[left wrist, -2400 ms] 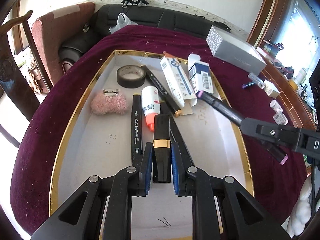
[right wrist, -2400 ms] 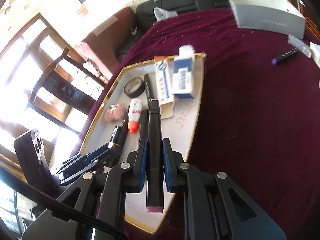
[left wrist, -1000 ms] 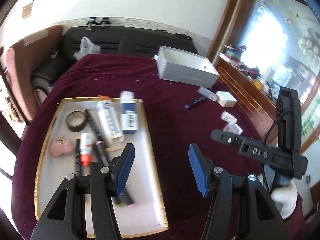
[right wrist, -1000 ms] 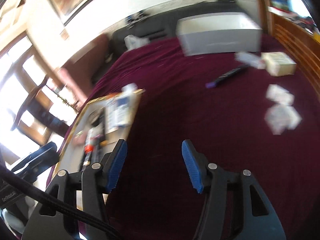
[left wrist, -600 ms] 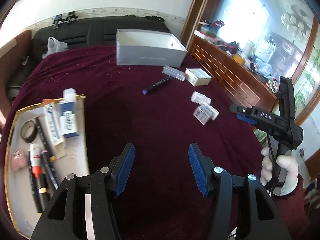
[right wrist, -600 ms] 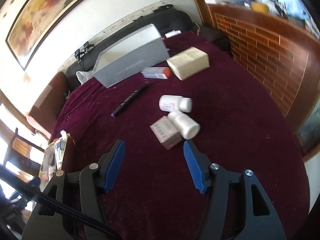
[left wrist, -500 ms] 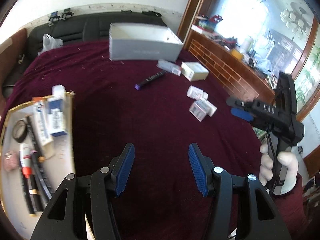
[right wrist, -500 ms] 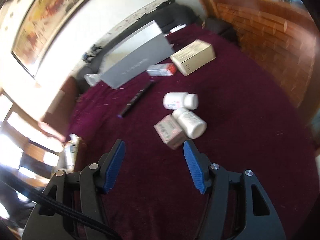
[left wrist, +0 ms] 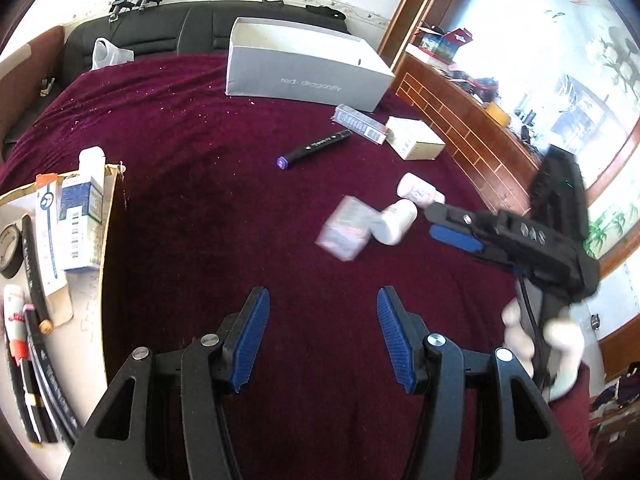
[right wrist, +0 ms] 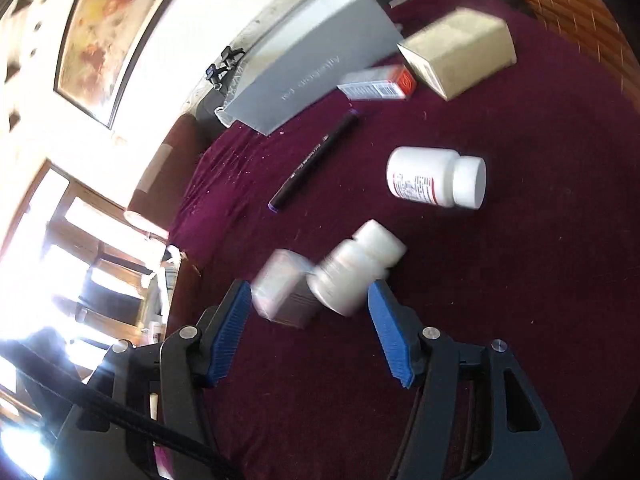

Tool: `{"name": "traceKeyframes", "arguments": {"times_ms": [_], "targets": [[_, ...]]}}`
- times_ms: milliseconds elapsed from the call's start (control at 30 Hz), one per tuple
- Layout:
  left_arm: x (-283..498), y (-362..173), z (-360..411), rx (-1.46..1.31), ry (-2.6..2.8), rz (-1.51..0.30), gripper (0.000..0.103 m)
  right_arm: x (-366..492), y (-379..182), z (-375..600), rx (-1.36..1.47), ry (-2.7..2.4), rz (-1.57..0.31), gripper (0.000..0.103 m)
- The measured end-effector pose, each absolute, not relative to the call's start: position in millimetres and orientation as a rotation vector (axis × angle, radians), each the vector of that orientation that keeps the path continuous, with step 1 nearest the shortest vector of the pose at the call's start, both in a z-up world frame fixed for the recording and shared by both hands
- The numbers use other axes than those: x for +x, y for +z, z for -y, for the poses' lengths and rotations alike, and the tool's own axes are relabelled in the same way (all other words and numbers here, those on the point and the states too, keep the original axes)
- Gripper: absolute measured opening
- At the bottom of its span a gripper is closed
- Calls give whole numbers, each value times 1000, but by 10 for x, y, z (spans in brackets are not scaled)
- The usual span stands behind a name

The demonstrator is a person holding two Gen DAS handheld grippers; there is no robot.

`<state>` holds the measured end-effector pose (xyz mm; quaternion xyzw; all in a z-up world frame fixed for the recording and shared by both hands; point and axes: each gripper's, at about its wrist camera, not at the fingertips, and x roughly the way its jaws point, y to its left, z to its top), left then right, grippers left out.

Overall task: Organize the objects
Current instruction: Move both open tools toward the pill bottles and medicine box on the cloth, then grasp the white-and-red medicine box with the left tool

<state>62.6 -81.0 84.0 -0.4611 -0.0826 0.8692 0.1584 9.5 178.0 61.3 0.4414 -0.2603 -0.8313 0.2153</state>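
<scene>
Right claw (right wrist: 308, 322) agape around bottle (right wrist: 354, 270), untouching.

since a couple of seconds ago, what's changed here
Both grippers let go of their markers, which now lie in the tray. The right gripper swung over to the white bottle and small box, its jaws just opening wider. The left gripper hangs open over bare cloth.

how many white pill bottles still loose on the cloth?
2. One bottle lies on its side alone, label visible. The other bottle lies against a small box, just ahead of the right gripper. None seen hidden.
</scene>
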Motion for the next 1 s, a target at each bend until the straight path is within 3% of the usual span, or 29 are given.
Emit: {"name": "traceKeyframes", "arguments": {"times_ms": [133, 333, 633, 867, 900, 933, 1000], "targets": [[426, 778, 779, -1291, 2553, 181, 49, 131, 557, -1760, 1229, -2406, 678, 61], [136, 702, 579, -1208, 2580, -71, 49, 137, 445, -1866, 1181, -2404, 757, 61], [-181, 446, 297, -1221, 2491, -71, 49, 110, 402, -2001, 1170, -2396, 851, 61], [-331, 248, -12, -1292, 2516, -269, 49, 118, 405, -1960, 1180, -2405, 826, 61], [-335, 237, -15, -1305, 2509, -268, 46, 111, 397, -1957, 1186, -2408, 823, 61], [-333, 232, 8, -1319, 2494, -237, 30, 105, 380, -1960, 1195, -2409, 824, 61], [-321, 247, 71, -1342, 2488, -189, 28, 90, 342, -1968, 1214, -2408, 830, 61]]}}
